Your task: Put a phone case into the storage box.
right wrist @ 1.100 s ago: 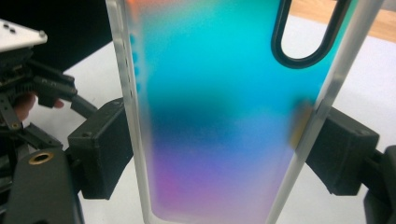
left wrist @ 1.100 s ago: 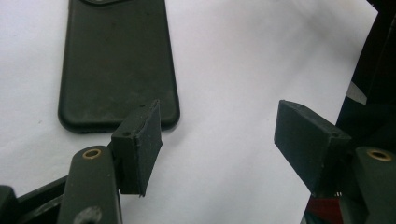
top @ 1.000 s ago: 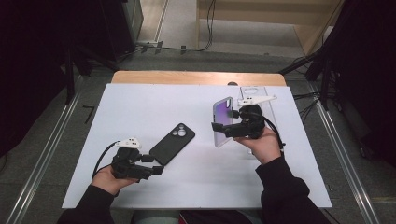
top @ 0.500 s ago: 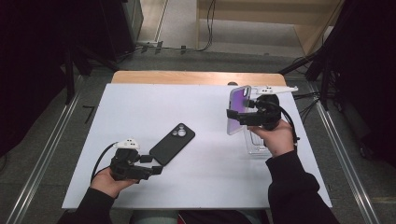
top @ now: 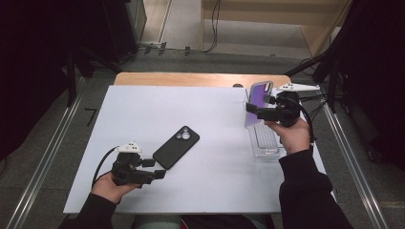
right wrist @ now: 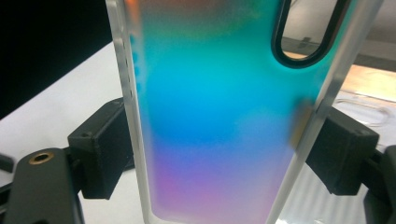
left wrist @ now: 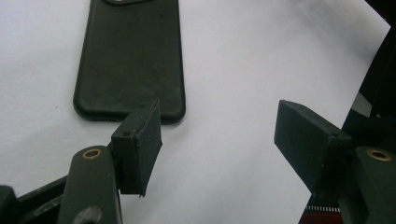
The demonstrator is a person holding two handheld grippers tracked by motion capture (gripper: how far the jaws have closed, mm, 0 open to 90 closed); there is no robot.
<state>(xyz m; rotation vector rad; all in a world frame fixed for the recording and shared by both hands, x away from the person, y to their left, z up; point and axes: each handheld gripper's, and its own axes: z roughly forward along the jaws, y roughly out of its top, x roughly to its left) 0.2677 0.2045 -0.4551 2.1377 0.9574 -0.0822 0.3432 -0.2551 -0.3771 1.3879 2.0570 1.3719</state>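
Iridescent phone case [top: 259, 98] upright at upper right of the high view, black phone [top: 175, 147] flat, camera-side up, lower centre-left

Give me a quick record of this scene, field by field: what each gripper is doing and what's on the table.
left gripper: open, low over the table, nothing between its jaws
right gripper: shut on the iridescent case, held upright above the table's far right
black phone: lies flat, camera side up, just past the left gripper
clear case: lies flat on the table under the right hand
table: white top, wooden strip at the far edge
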